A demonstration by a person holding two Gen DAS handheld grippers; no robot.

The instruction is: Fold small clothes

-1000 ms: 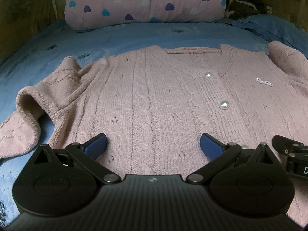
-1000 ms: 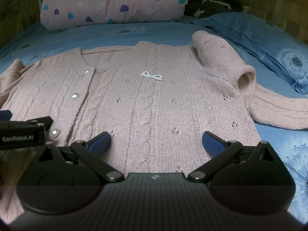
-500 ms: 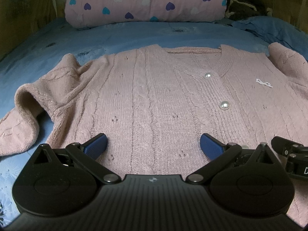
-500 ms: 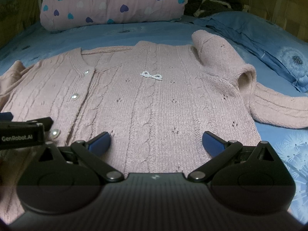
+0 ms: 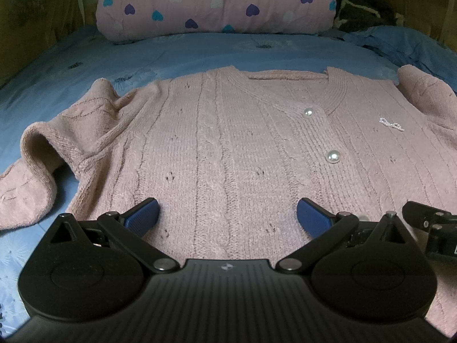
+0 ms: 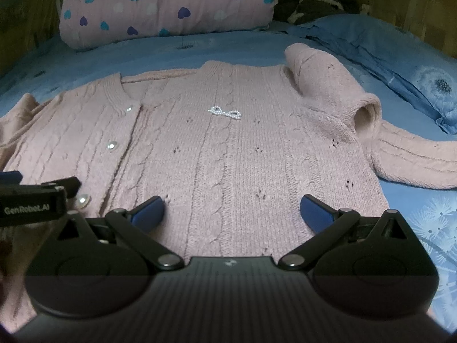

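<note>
While the pink cardigan [image 5: 228, 148] lies flat on the blue bedsheet [image 5: 177, 54], both claws, left claw [image 5: 228, 214] and right claw [image 6: 232, 210], gape wide above its hem.

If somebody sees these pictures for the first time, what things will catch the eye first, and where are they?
First, the pink knitted cardigan spread front-up across the blue bedsheet, with pearl buttons and a small beaded bow on its chest. Behind it, the heart-printed pillow lies at the head of the bed. In front, the left gripper and right gripper are open over the hem.

bare blue sheet [image 5: 200, 54] beyond cardigan [image 5: 242, 148]; pillow [image 5: 217, 0] behind
</note>
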